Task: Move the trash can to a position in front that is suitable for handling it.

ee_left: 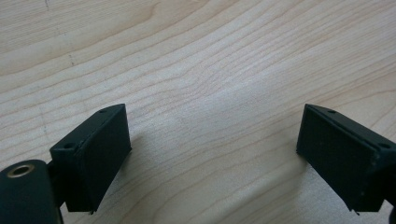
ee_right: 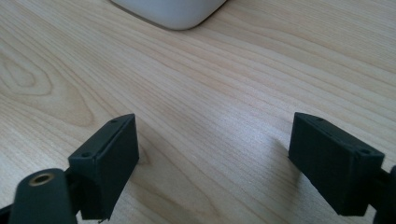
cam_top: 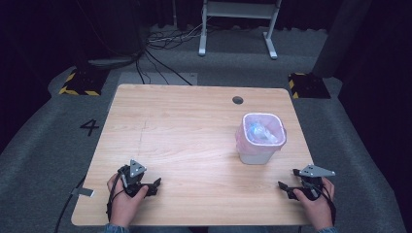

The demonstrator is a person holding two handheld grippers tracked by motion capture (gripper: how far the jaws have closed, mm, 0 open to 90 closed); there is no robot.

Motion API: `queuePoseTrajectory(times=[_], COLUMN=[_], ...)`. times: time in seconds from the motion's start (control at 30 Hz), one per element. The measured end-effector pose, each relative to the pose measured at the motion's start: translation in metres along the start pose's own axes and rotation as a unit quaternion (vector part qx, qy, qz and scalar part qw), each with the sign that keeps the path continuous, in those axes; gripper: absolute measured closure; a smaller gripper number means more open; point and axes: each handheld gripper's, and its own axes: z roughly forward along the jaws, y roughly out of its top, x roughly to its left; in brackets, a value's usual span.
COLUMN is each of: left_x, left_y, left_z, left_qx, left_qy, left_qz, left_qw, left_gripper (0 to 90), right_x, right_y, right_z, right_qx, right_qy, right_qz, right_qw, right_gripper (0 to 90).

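Note:
A small white bin (cam_top: pixel 260 141) with a pink liner stands on the wooden table (cam_top: pixel 184 131), right of centre, and holds crumpled clear plastic (cam_top: pixel 262 132). My left gripper (cam_top: pixel 154 186) rests low at the table's front left, held in a hand, open with bare wood between its jaws (ee_left: pixel 212 140). My right gripper (cam_top: pixel 287 183) sits at the front right, open too and empty (ee_right: pixel 215 144). The bin's white base (ee_right: pixel 170 10) shows at the top of the right gripper view, well ahead of the jaws.
A round cable hole (cam_top: pixel 237 100) sits near the table's far edge. Grey carpet surrounds the table, with cables (cam_top: pixel 160 53) and a white frame's legs (cam_top: pixel 238 29) beyond it. Yellow-black striped blocks (cam_top: pixel 77 82) lie at both far corners.

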Motion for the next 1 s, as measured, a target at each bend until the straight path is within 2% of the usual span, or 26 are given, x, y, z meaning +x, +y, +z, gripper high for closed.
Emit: queuePoseTrajectory(times=[0.37, 0.83, 0.9, 0.93, 0.97, 1.0], left_x=[-0.002, -0.002, -0.003, -0.004, -0.006, -0.006], left_y=[0.000, -0.001, 0.001, 0.003, 0.005, 0.006], left_z=[0.000, -0.001, -0.006, -0.009, -0.010, -0.011], left_qx=[-0.001, 0.001, 0.010, 0.014, 0.010, 0.009], left_qy=[0.004, -0.004, -0.011, -0.024, -0.033, -0.035], left_qz=[-0.004, 0.000, 0.005, 0.002, -0.004, 0.001], left_qw=[1.0000, 1.0000, 0.9999, 0.9996, 0.9994, 0.9993], left_gripper=[9.8, 9.5, 16.5, 22.5, 25.0, 23.6], right_x=[0.000, 0.001, 0.001, 0.001, 0.001, 0.001], right_y=[0.000, 0.001, 0.001, 0.001, 0.001, 0.002], right_z=[0.000, 0.000, 0.000, -0.001, 0.000, 0.000], right_qx=[0.001, -0.005, -0.006, -0.008, -0.010, -0.009], right_qy=[0.000, -0.001, 0.000, -0.001, -0.001, 0.002], right_qz=[0.003, 0.007, 0.009, 0.010, 0.009, 0.011], right_qw=[1.0000, 1.0000, 0.9999, 0.9999, 0.9999, 0.9999], right_gripper=[16.2, 23.1, 27.1, 28.9, 29.6, 29.9])
